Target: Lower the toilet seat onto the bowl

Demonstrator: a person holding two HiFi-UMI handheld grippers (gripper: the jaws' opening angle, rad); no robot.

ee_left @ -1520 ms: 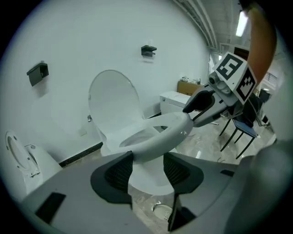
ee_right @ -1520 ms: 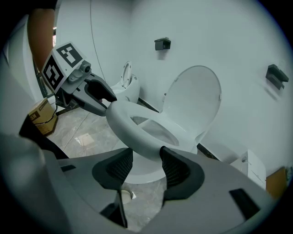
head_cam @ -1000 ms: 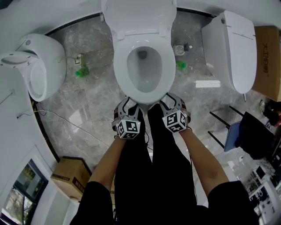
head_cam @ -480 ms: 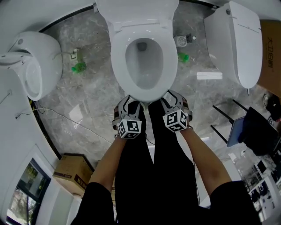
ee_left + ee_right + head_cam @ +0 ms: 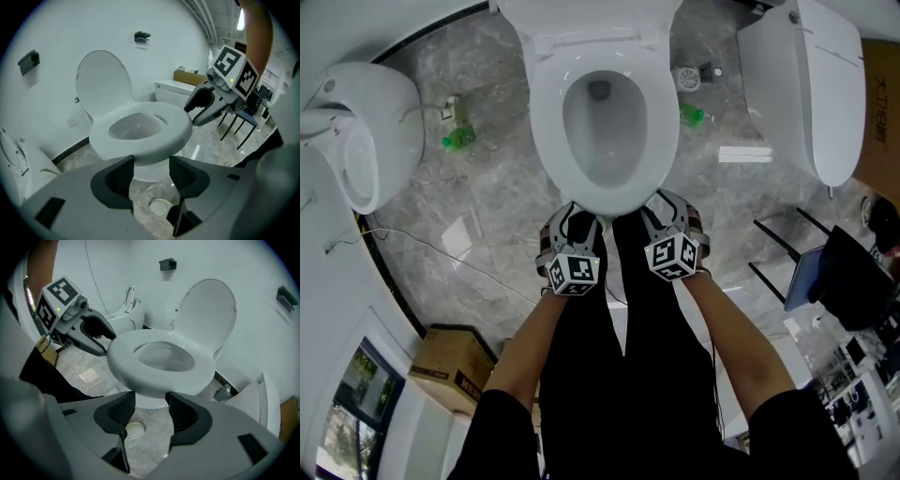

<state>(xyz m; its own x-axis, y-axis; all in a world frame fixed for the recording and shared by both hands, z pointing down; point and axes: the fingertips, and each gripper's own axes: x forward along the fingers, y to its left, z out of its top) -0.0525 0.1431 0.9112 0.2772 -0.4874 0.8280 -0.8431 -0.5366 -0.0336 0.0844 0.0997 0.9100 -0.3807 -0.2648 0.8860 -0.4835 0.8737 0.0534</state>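
Seat (image 5: pixel 661 131) lies flat on the bowl (image 5: pixel 605 131), lid (image 5: pixel 103 79) upright behind. Left tool (image 5: pixel 572 225): jaws apart, just opened wider, empty. Right tool (image 5: pixel 671 214): apart, empty. Seat's front rim sits just ahead of both, equally near.

The toilet seat (image 5: pixel 605 199), top centre of the head view, is smooth, glossy white, plastic by the look of it, with soft highlights along its rim. The floor (image 5: pixel 487 216) around it is polished grey marbled stone or tile, shiny enough to mirror lights. At lower left sits a box (image 5: pixel 448 370) of matt brown cardboard. The right gripper (image 5: pixel 151 399) has dark, ribbed, matt fingers (image 5: pixel 180 413) in a smooth grey plastic shell.
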